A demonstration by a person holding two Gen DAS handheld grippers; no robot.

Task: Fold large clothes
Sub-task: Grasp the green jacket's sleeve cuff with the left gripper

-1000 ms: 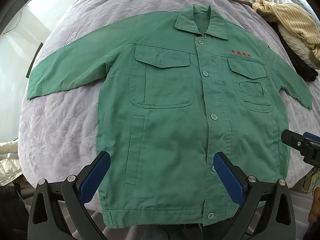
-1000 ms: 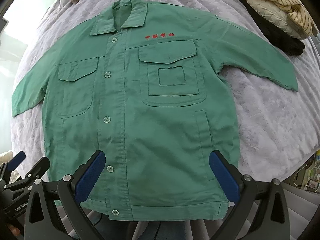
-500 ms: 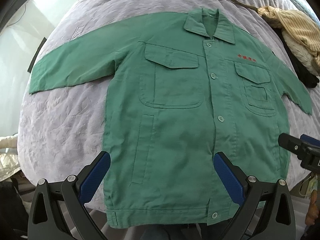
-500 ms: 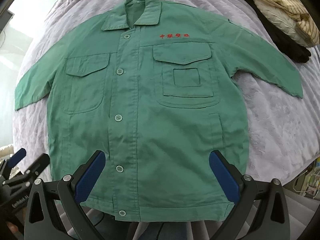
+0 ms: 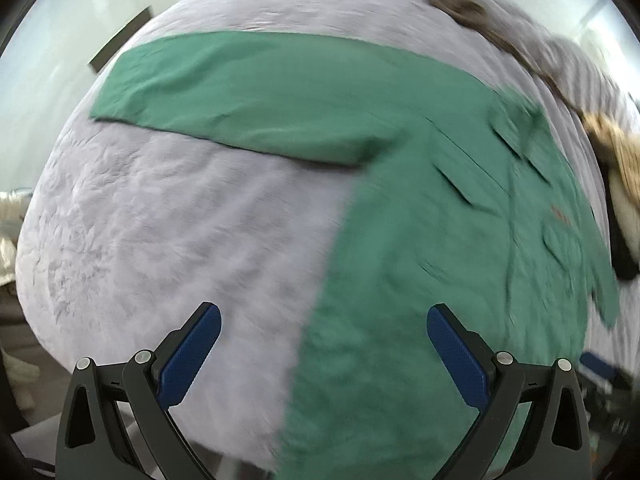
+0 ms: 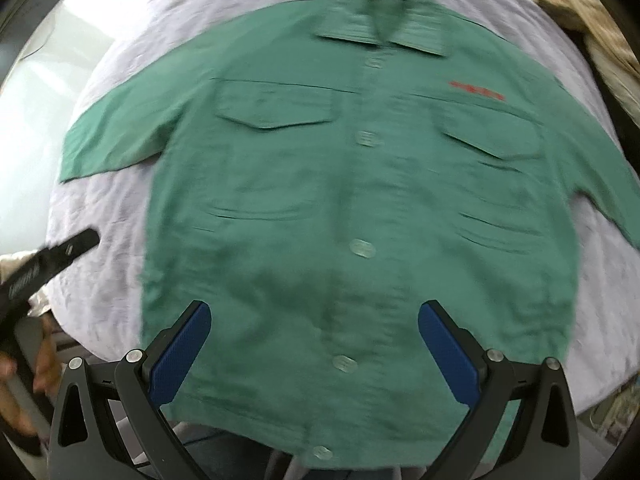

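A green buttoned work jacket (image 6: 360, 200) lies flat, front up, on a lavender quilted bed cover (image 5: 180, 220). In the left wrist view its left sleeve (image 5: 260, 92) stretches out to the left and the body (image 5: 440, 260) fills the right side. My left gripper (image 5: 324, 352) is open and empty, above the jacket's left side edge near the hem. My right gripper (image 6: 314, 354) is open and empty, above the lower middle of the jacket near the button row. The left gripper also shows in the right wrist view (image 6: 52, 256), at the far left. Both views are blurred.
A pile of other clothes, striped yellow and black (image 5: 616, 184), lies at the bed's right side; it also shows in the right wrist view (image 6: 592, 12). A brownish garment (image 5: 460, 4) lies along the far edge. The bed's near edge runs just below the jacket hem.
My left gripper has swung left, toward the left sleeve and side edge. My right gripper has shifted left, over the jacket's middle. Both stay open; the jacket has not moved.
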